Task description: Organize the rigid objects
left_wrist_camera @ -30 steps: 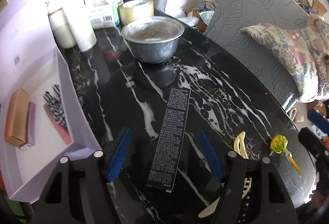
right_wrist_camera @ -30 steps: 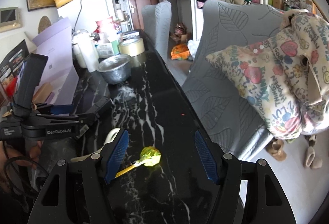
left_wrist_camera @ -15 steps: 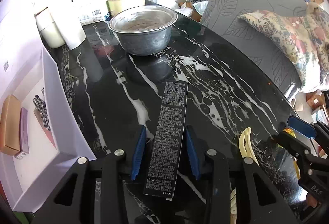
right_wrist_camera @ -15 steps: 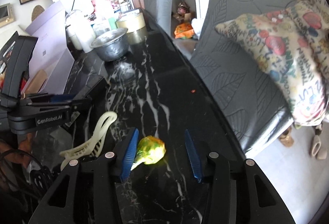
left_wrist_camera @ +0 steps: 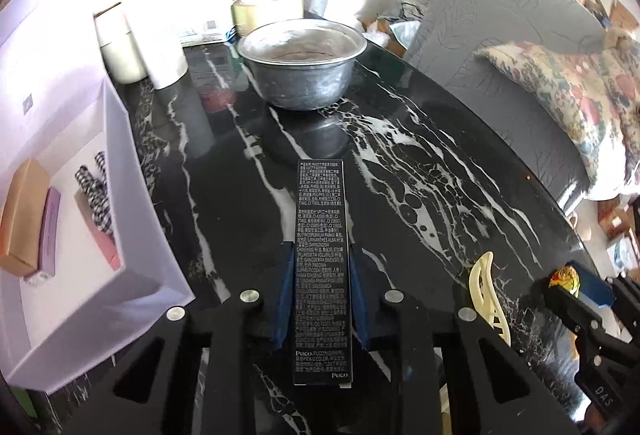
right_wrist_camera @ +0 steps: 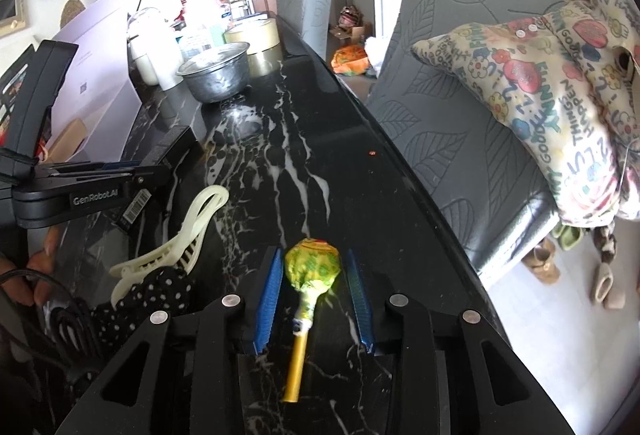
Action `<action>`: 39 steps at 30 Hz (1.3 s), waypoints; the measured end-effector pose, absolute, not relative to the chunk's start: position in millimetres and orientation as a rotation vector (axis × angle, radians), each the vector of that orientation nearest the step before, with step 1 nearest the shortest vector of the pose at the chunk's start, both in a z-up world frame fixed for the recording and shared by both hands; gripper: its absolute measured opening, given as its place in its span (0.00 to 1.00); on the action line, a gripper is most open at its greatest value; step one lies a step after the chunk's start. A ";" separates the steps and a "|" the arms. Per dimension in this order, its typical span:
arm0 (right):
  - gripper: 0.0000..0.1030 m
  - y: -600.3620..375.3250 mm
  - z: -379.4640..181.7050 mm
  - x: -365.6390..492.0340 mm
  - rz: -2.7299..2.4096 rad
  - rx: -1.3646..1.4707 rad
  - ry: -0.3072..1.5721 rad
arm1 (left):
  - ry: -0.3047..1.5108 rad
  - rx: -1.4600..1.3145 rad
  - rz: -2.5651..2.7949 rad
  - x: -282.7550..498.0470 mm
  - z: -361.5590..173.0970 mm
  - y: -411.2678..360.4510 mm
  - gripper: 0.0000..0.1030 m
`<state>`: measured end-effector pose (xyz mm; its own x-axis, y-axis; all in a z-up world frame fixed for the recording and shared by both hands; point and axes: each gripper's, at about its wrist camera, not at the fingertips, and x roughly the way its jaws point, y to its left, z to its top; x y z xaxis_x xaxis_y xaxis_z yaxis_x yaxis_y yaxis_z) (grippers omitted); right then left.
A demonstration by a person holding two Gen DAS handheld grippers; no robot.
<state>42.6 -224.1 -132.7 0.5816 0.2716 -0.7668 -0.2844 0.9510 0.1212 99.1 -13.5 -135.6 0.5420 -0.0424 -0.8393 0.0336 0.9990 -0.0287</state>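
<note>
The left gripper (left_wrist_camera: 320,291) has just been closing and its blue pads now press both long sides of a narrow black box (left_wrist_camera: 322,275), which lies flat on the black marble table (left_wrist_camera: 420,171), its far end toward a metal bowl (left_wrist_camera: 302,69). The right gripper (right_wrist_camera: 314,299) has also been closing; its jaws stand narrow around a lollipop (right_wrist_camera: 312,265) in a yellow-green wrapper. Small gaps show between the pads and the wrapper on both sides, and the yellow stick runs back between the fingers. Just left of the lollipop lies a cream hair claw (right_wrist_camera: 180,251), partly over a black dotted fabric (right_wrist_camera: 152,295). Left of the box, an open white tray (left_wrist_camera: 156,235) holds a tan box (left_wrist_camera: 20,223) and a checked hair tie (left_wrist_camera: 96,195). Beyond the bowl stands a roll of tape (left_wrist_camera: 268,9).
</note>
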 end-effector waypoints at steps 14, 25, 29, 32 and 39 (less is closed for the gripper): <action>0.25 -219.4 -129.8 32.5 0.346 -0.005 0.892 | 0.960 0.003 -0.035 72.0 -117.4 -8.0 0.24; 0.25 -211.9 -117.6 17.7 0.364 -0.025 0.867 | 0.944 -0.009 -0.032 49.8 -110.9 -3.1 0.24; 0.25 -207.0 -113.1 12.6 0.378 -0.040 0.854 | 0.938 -0.012 -0.022 40.2 -109.0 -1.1 0.24; 0.25 -203.1 -109.6 8.2 0.393 -0.052 0.843 | 0.933 -0.013 -0.008 32.7 -107.7 2.4 0.24; 0.25 -187.8 -104.3 -0.6 0.439 -0.079 0.821 | 0.917 -0.031 0.012 14.5 -103.7 9.8 0.24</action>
